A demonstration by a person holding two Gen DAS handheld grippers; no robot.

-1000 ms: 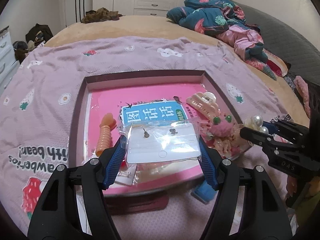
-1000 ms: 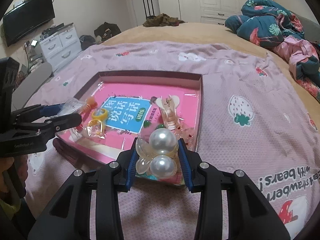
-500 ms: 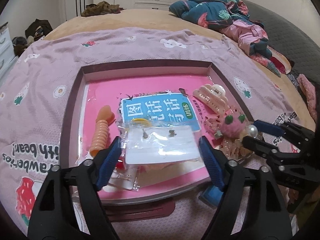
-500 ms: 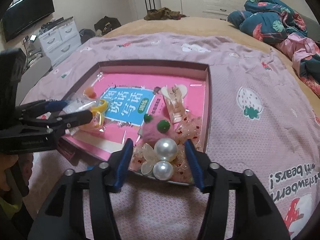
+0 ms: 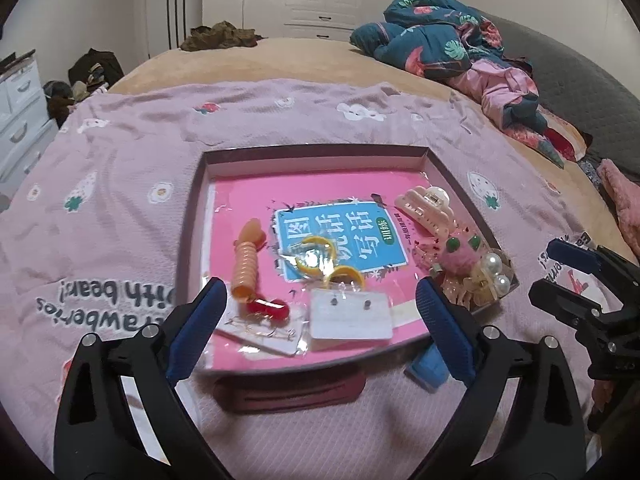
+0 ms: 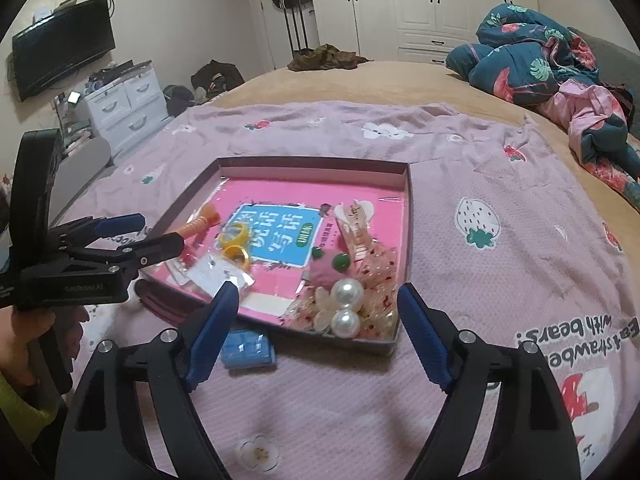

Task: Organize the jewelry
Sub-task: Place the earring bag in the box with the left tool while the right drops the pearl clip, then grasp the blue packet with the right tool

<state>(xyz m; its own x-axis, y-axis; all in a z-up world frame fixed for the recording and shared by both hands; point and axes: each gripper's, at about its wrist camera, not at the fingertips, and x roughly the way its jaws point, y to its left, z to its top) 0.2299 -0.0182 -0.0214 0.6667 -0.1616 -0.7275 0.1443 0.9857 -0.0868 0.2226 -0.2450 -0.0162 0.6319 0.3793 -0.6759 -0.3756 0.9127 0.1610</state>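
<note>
A shallow box tray (image 5: 316, 151) (image 6: 316, 163) lies on the bed with a pink book inside. In it lie an earring card in a clear bag (image 5: 351, 314) (image 6: 218, 276), yellow hoop earrings (image 5: 316, 254), an orange spiral hair tie (image 5: 246, 262), a red piece (image 5: 266, 306), a beige claw clip (image 5: 426, 210) (image 6: 356, 228), a pink pompom piece (image 5: 460, 258) and a pearl hair clip (image 5: 494, 272) (image 6: 346, 306). My left gripper (image 5: 320, 312) is open and empty, just short of the tray's near edge. My right gripper (image 6: 318, 326) is open and empty, near the pearl clip.
A small blue item (image 5: 426, 368) (image 6: 248, 350) and a dark red case (image 5: 290, 390) lie on the pink strawberry blanket (image 6: 500, 240) in front of the tray. A bundled quilt (image 5: 440, 36) lies at the far right. Drawers (image 6: 124, 108) stand left of the bed.
My left gripper let go of the earring card bag, which now lies in the tray. My right gripper let go of the pearl clip at the tray's corner. Both opened and drew back.
</note>
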